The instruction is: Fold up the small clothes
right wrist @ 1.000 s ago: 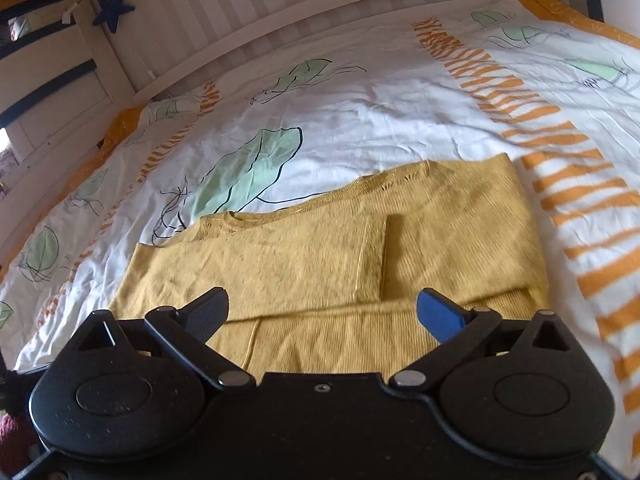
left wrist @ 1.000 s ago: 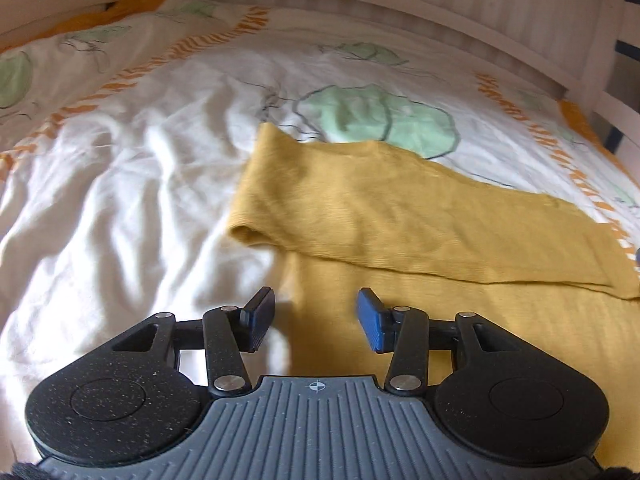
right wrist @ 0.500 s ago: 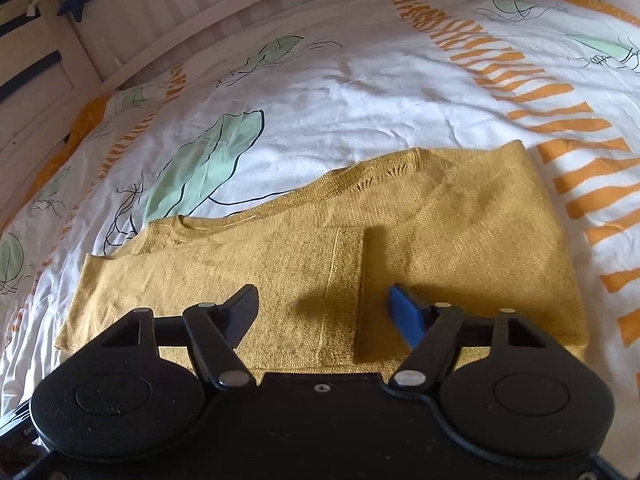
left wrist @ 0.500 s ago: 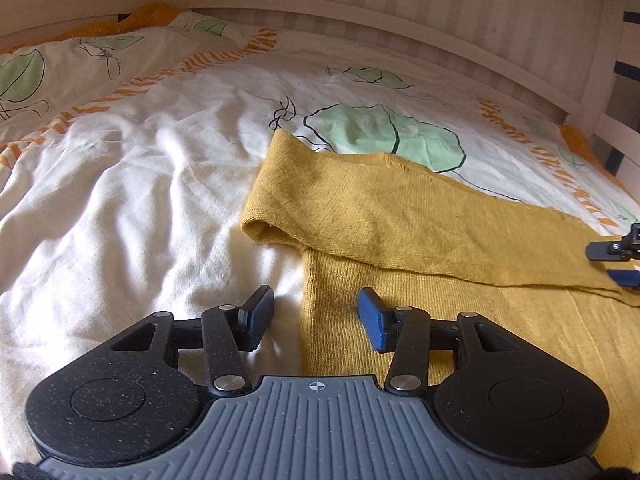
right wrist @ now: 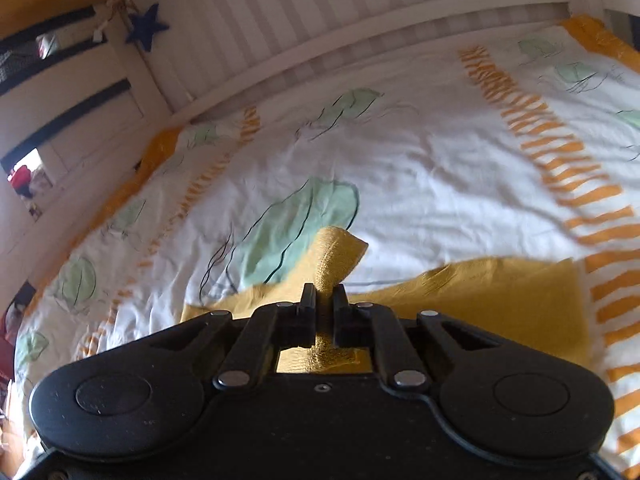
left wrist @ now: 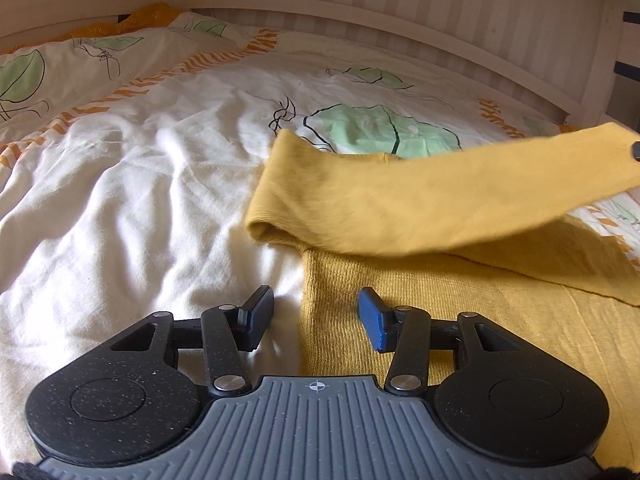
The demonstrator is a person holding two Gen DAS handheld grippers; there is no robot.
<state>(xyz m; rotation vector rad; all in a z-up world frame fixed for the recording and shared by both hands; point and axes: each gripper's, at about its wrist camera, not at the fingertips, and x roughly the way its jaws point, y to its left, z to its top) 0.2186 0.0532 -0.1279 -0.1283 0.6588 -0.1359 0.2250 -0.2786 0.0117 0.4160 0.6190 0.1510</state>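
Note:
A mustard-yellow knit sweater (left wrist: 460, 320) lies flat on the bed. Its sleeve (left wrist: 440, 200) is lifted off the body and stretches up to the right edge of the left wrist view. My right gripper (right wrist: 324, 300) is shut on the sleeve's end (right wrist: 336, 256) and holds it above the bed; the sweater body (right wrist: 500, 300) lies below. My left gripper (left wrist: 316, 316) is open and empty, low over the sweater's left side edge, one finger over the duvet and one over the knit.
The bed carries a white duvet (left wrist: 140, 200) with green leaves and orange stripes. A white slatted bed rail (left wrist: 400, 12) runs along the far side. A blue star (right wrist: 146, 30) hangs on the bed frame at the left.
My right gripper has shut on the sleeve end and lifted it up off the sweater. My left gripper stays open and has moved slightly closer along the sweater's left edge.

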